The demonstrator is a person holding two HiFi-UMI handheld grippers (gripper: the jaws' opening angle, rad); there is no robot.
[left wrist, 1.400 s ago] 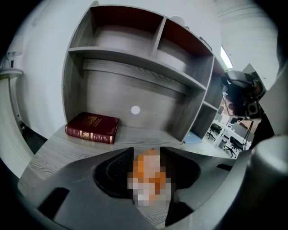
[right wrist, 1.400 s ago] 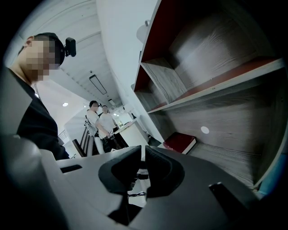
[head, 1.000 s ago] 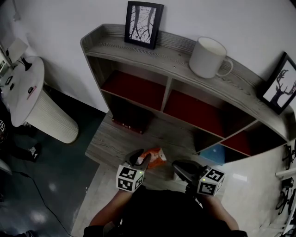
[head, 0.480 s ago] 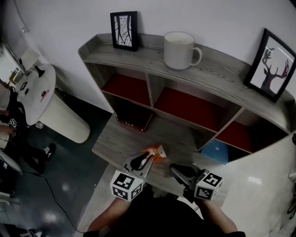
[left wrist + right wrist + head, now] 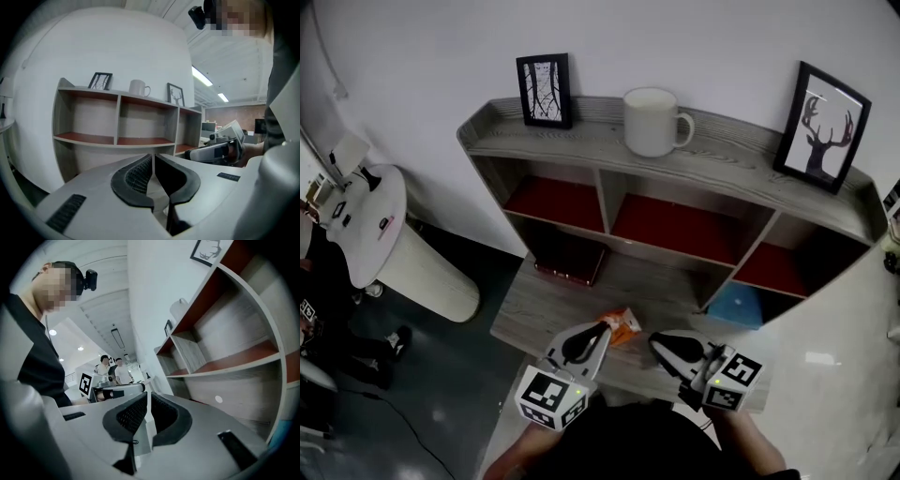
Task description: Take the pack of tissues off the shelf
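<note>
The pack of tissues (image 5: pixel 624 324), orange with a white end, lies on the low grey board (image 5: pixel 546 302) in front of the shelf (image 5: pixel 703 165). My left gripper (image 5: pixel 602 329) hovers just left of the pack, nearer to me. Its jaws have just been closing and stand shut, with nothing between them in the left gripper view (image 5: pixel 153 159). My right gripper (image 5: pixel 656 340) is to the right of the pack, also shut and empty (image 5: pixel 149 397). The pack shows in neither gripper view.
The shelf top carries a white mug (image 5: pixel 652 122) and two framed pictures (image 5: pixel 543 90) (image 5: pixel 820 127). A dark red case (image 5: pixel 565 261) lies on the board under the left compartment. A blue thing (image 5: pixel 739 307) sits at lower right; a white round stand (image 5: pixel 366 220) is left.
The left gripper's jaws, open at the pack a second ago, have shut and the gripper has lifted away. The pack stays on the board. Both grippers rose a little.
</note>
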